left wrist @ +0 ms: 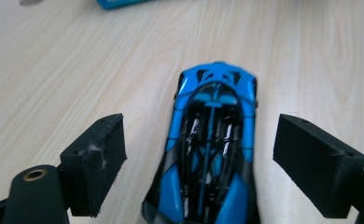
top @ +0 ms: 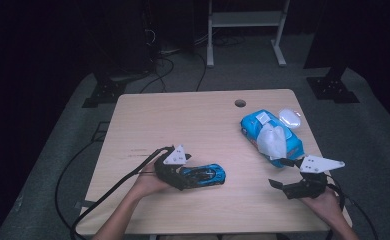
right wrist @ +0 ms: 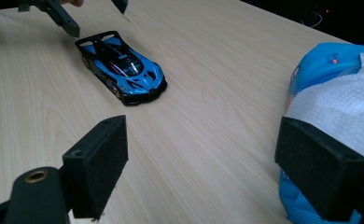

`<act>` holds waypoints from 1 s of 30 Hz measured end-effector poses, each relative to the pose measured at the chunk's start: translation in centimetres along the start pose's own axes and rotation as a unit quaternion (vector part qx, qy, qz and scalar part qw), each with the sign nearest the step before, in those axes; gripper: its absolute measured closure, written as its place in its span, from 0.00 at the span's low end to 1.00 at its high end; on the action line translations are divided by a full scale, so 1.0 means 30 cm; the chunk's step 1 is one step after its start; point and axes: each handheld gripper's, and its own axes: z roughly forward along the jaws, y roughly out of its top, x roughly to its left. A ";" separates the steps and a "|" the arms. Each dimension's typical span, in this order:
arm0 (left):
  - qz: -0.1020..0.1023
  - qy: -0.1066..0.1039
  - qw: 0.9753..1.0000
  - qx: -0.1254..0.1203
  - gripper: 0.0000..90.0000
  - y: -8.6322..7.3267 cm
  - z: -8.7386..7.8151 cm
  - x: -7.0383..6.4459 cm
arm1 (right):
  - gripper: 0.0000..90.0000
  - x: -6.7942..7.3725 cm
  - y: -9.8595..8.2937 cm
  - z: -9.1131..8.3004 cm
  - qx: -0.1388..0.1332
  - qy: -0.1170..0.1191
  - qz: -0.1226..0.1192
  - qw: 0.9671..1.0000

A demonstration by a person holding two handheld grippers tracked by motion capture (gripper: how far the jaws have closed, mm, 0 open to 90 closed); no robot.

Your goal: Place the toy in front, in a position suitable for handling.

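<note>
A blue and black toy car (top: 203,175) sits on the wooden table (top: 183,120), toward its front edge. My left gripper (top: 185,175) is open, with its jaws standing apart on either side of the car's rear half (left wrist: 213,140), not touching it. My right gripper (top: 280,173) is open and empty near the front right. Its right jaw is close beside a blue wet-wipe pack (right wrist: 329,60). In the right gripper view the car (right wrist: 122,70) lies ahead to the left, with the left gripper (right wrist: 91,11) behind it.
A white wipe (top: 272,141) sticks out of the blue pack (top: 250,125), whose clear lid (top: 289,118) lies open at the far side. A cable hole (top: 240,103) is near the table's back edge. Dark stands and cables sit on the floor beyond.
</note>
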 end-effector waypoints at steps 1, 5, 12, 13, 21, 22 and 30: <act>0.000 0.003 1.000 -0.005 0.15 0.002 -0.006 -0.007 | 0.18 -0.001 0.001 0.003 0.000 -0.001 0.000 1.000; -0.008 0.014 0.999 -0.029 0.14 0.003 -0.019 -0.040 | 0.18 -0.008 0.007 0.010 -0.003 -0.009 0.000 1.000; -0.014 0.022 0.999 -0.041 0.11 -0.020 -0.014 -0.080 | 0.18 -0.042 0.008 0.016 -0.002 -0.042 0.009 0.999; -0.018 0.022 0.999 -0.038 0.10 -0.027 -0.011 -0.081 | 0.18 -0.053 0.011 0.015 0.000 -0.051 0.011 0.999; -0.051 0.043 0.996 -0.065 0.09 -0.078 -0.019 -0.074 | 0.18 -0.145 0.065 0.034 0.004 -0.096 0.026 0.995; -0.051 0.050 0.996 -0.061 0.08 -0.086 -0.018 -0.073 | 0.18 -0.158 0.072 0.043 0.007 -0.100 0.027 0.995; -0.081 0.048 0.994 -0.057 0.07 -0.150 0.002 -0.042 | 0.20 -0.236 0.100 0.137 0.032 -0.127 0.037 0.991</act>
